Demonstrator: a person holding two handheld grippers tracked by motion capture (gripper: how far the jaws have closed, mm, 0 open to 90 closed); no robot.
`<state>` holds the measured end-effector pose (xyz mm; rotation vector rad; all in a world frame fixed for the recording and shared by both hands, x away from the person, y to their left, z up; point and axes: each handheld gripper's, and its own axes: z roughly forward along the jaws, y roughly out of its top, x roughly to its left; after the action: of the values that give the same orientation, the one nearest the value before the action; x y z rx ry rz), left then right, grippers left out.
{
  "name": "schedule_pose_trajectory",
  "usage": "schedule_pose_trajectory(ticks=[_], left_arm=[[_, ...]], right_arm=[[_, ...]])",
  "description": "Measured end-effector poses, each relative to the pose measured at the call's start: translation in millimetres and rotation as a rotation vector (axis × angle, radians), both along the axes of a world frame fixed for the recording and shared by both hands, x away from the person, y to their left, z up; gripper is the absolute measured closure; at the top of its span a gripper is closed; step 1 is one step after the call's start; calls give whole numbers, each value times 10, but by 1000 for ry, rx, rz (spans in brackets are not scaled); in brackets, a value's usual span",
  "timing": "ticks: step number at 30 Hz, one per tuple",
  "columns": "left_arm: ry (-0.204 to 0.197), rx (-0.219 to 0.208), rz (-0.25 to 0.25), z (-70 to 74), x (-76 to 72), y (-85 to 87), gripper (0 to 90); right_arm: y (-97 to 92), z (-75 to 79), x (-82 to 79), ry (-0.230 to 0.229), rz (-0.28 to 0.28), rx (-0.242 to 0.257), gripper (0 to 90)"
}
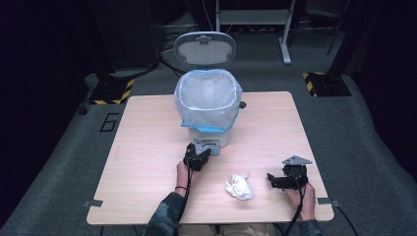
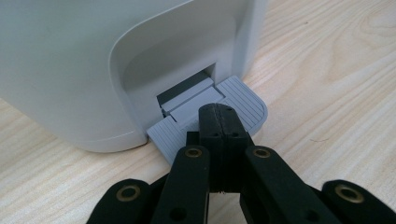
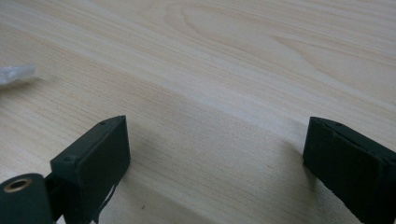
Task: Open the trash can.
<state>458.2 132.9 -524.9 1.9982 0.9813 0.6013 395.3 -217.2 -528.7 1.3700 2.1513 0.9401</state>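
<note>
So the pedal bin (image 1: 209,105) sits toward the far middle of the light wood table (image 1: 142,147), a small pale grey one with a rounded body. Its oval lid (image 1: 205,48) is standing straight up and a see-through liner with a blue edge (image 1: 206,98) is folded over the rim. Down at the front there's a grey ribbed foot pedal (image 2: 243,100) poking out of a slot in the base. The left gripper (image 2: 218,114) has its jaws pressed tight together, gripping nothing, tips resting right on that pedal. The right gripper (image 3: 215,149) is off near the table's right edge with its jaws spread wide over bare wood. A crumpled white paper wad (image 1: 239,187) lies on the near side between the two hands.
</note>
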Motion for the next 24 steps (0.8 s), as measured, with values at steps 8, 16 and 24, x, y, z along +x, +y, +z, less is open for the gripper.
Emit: schedule_pose_trajectory(ticks=[8, 16, 24], left_arm=[[14, -17, 1, 3, 10, 18, 900], [13, -20, 1, 1, 12, 19, 900], [15, -18, 1, 4, 15, 26, 900]], right_arm=[[0, 0, 0, -1, 1, -2, 64], [0, 1, 0, -1, 0, -2, 63], [25, 35, -7, 13, 21, -18, 58]])
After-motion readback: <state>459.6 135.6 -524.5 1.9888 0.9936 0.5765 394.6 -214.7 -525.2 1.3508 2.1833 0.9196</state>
